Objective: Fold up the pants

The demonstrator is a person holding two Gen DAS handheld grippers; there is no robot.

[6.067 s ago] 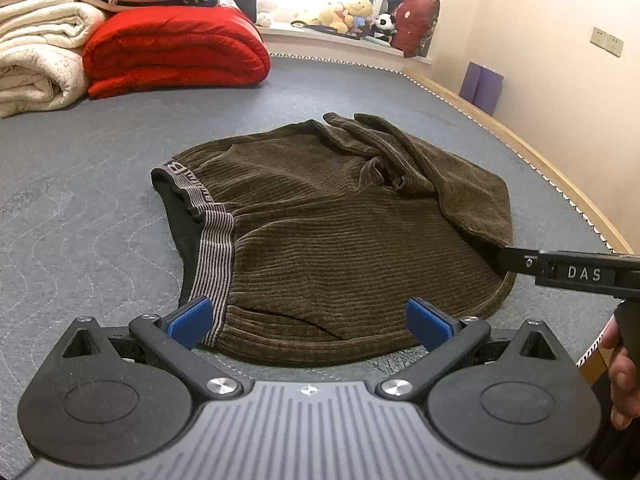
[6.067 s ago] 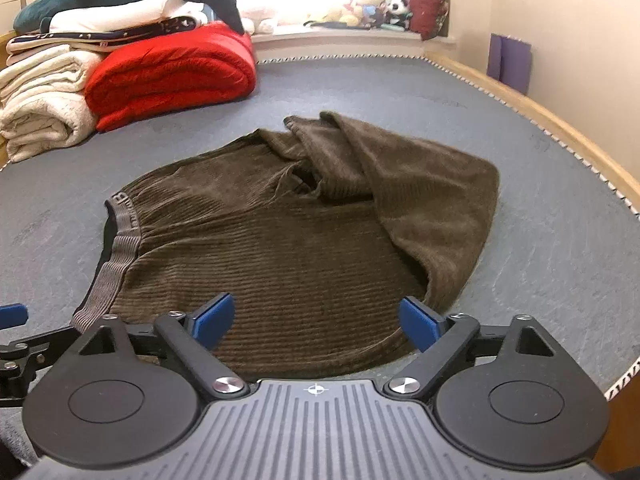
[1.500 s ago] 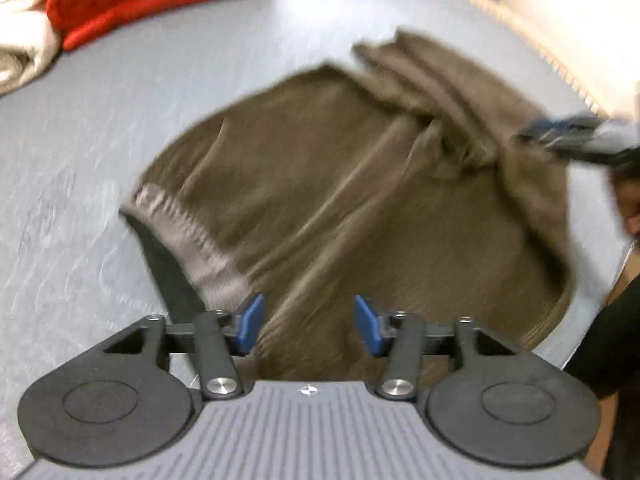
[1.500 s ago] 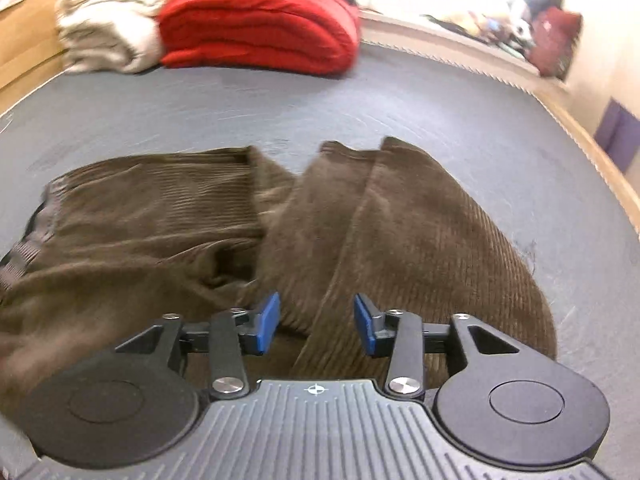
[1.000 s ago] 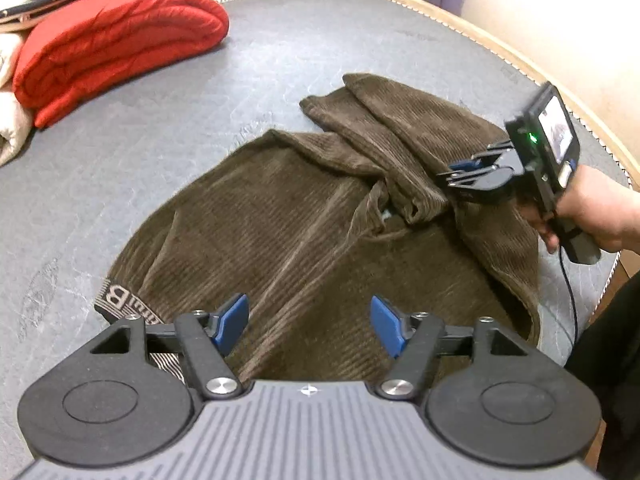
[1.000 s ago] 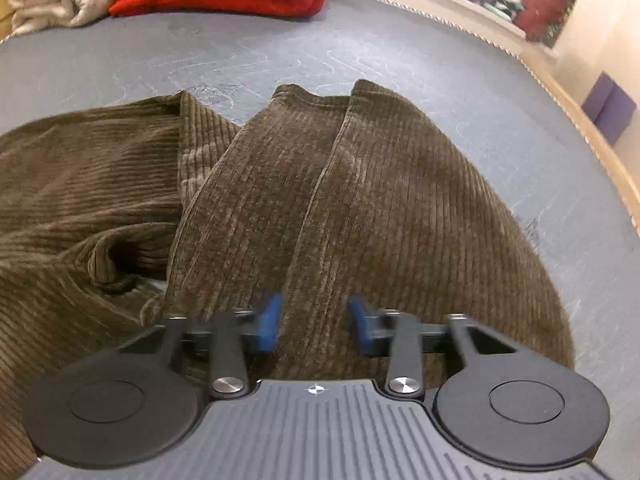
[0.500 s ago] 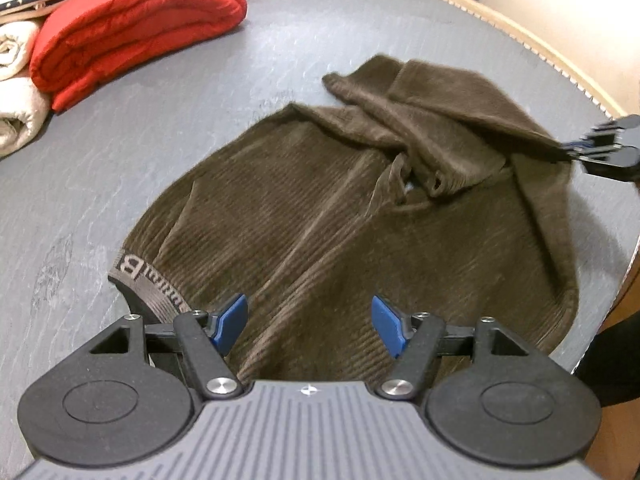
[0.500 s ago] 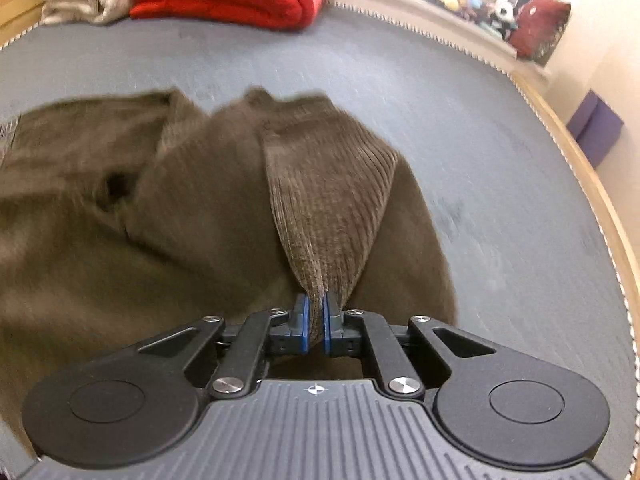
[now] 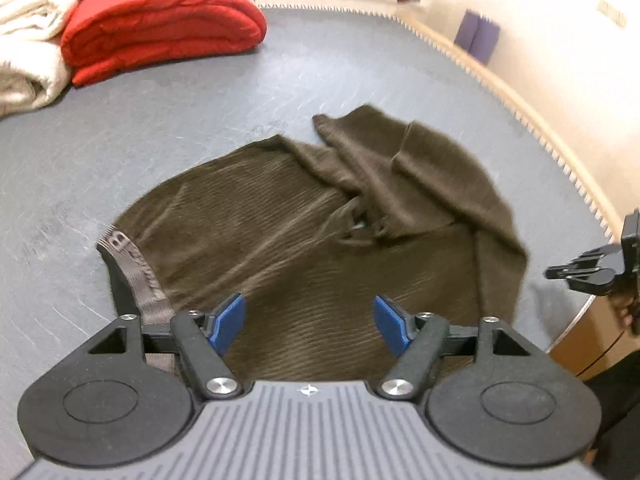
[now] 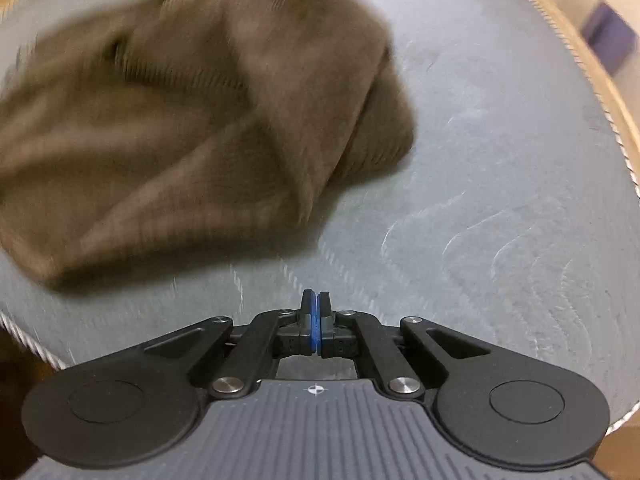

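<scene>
The brown corduroy pants (image 9: pixel 320 232) lie on the grey mattress (image 9: pixel 200 92), grey waistband (image 9: pixel 136 268) at the left, legs bunched in folds at the right. My left gripper (image 9: pixel 309 322) hovers over the near side of the pants; its jaws are opening and nothing is between them. In the right wrist view the pants (image 10: pixel 200 120) are blurred and lie up and to the left. My right gripper (image 10: pixel 316 300) is shut over bare mattress, its blue pads touching with no cloth between them. From the left wrist view the right gripper (image 9: pixel 554 273) hangs beside the pants' right edge.
A folded red quilt (image 9: pixel 160 32) and cream blankets (image 9: pixel 24 60) are stacked at the far left. The wooden bed edge (image 9: pixel 540 112) curves along the right, with purple items (image 9: pixel 478 36) against the wall. A hand (image 9: pixel 628 308) holds the right gripper.
Half a second ago my right gripper pinched a raised fold of the pants. Now it is off the cloth, shut and empty, further right. The left gripper has lifted back a little.
</scene>
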